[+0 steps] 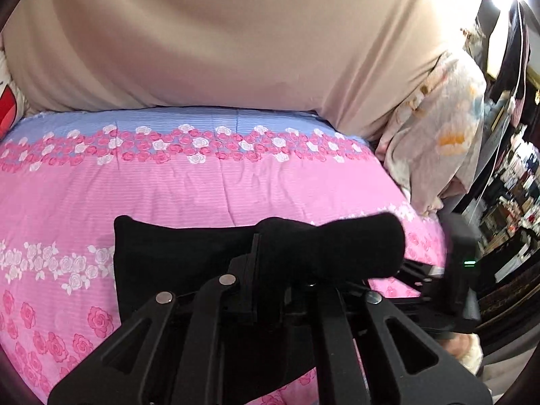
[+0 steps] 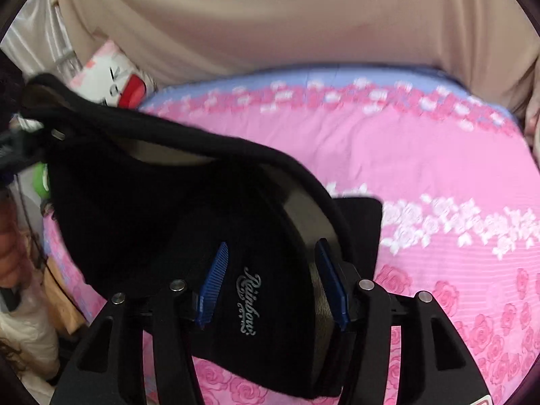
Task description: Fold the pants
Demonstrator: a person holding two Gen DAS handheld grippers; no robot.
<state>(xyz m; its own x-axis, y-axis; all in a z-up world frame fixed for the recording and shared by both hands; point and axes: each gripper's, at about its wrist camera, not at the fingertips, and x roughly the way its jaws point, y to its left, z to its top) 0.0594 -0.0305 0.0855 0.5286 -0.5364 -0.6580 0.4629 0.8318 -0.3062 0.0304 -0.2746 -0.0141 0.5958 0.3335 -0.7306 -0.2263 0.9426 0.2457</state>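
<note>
You hold the pants [image 2: 141, 209] up off the bed [image 2: 422, 168], left gripper [image 1: 287, 263] clenched on one bunched edge, right gripper [image 2: 270, 283] with jaws apart around the waistband, to drape them flat.

Count from my two cams: 1 pr black knit pants [image 2: 141, 209] w/ silver script logo, only garment I'm handling. 2 grippers total: my left gripper [image 1: 270, 263], my right gripper [image 2: 273, 283]. Right one shows 2 blue ribbed finger pads [image 2: 212, 283]; left one's pads are buried in fabric, can't count. 1 pink rose-print quilt w/ a blue band [image 1: 209, 182]. 1 beige fabric backdrop [image 1: 236, 33]. 1 pale floral cloth [image 1: 438, 128] hanging at the side. 1 white-and-red cushion [image 2: 111, 81]. Shelf clutter at far edge too small to count.
</note>
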